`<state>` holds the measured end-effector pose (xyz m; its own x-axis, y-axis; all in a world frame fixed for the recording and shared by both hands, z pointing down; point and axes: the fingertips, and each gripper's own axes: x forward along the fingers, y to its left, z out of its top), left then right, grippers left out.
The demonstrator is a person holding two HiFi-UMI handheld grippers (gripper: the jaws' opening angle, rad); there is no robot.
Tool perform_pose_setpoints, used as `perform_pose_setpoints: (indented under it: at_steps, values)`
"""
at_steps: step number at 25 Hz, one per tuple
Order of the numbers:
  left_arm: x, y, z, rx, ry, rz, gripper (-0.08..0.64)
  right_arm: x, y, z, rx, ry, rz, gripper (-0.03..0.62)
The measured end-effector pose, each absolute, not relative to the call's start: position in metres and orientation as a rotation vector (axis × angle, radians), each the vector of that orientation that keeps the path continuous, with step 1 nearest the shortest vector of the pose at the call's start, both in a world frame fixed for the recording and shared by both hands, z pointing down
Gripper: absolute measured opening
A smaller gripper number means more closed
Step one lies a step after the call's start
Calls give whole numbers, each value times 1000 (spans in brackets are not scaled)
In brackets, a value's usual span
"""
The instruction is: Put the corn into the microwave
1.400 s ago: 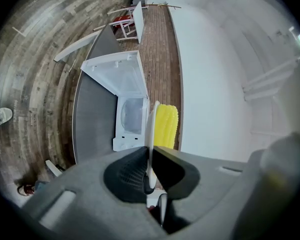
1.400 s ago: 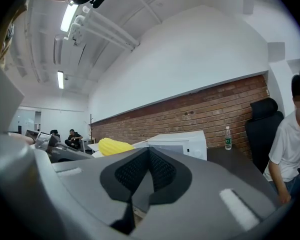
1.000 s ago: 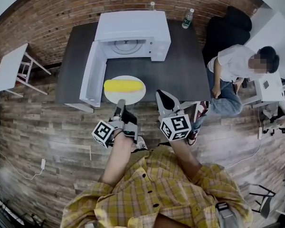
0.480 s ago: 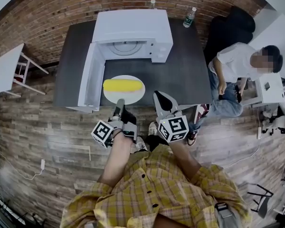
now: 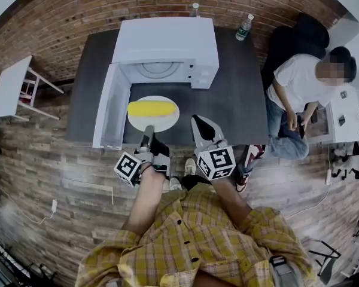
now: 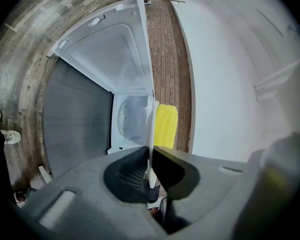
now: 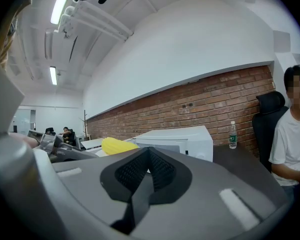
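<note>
A yellow corn cob [image 5: 151,107] lies on a white plate [image 5: 167,119] over the dark table, in front of the white microwave [image 5: 166,40]. The microwave's door [image 5: 109,104] hangs open to the left, showing its cavity [image 5: 157,70]. My left gripper [image 5: 148,128] is shut on the plate's near rim. In the left gripper view the rim [image 6: 151,134] shows edge-on between the jaws of that gripper [image 6: 151,156], with the corn [image 6: 165,126] beyond. My right gripper [image 5: 198,123] is shut and empty just right of the plate. The right gripper view shows that gripper [image 7: 149,159], the corn [image 7: 119,145] and the microwave [image 7: 182,139].
Two bottles [image 5: 244,26] stand at the table's back edge by the brick wall. A seated person [image 5: 302,82] is close to the table's right side. A small white table [image 5: 11,88] stands to the left. The floor is wood planks.
Both grippers and the plate with the corn have moved forward over the table, closer to the open microwave. The left grip on the rim is unchanged.
</note>
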<state>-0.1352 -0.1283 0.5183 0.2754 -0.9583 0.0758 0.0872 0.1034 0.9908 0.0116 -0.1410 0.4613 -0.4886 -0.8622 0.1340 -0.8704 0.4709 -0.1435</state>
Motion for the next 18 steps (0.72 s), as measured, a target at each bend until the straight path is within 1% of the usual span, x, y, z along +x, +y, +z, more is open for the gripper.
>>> perform_pose_setpoints:
  at_steps: [13, 18]
  values:
    - [-116, -173, 539, 1158, -1018, -1000, 29, 35, -181, 476, 1528, -2663, 313, 2]
    - [-121, -182, 553, 1132, -1045, -982, 25, 30, -188, 486, 1518, -2649, 331, 2]
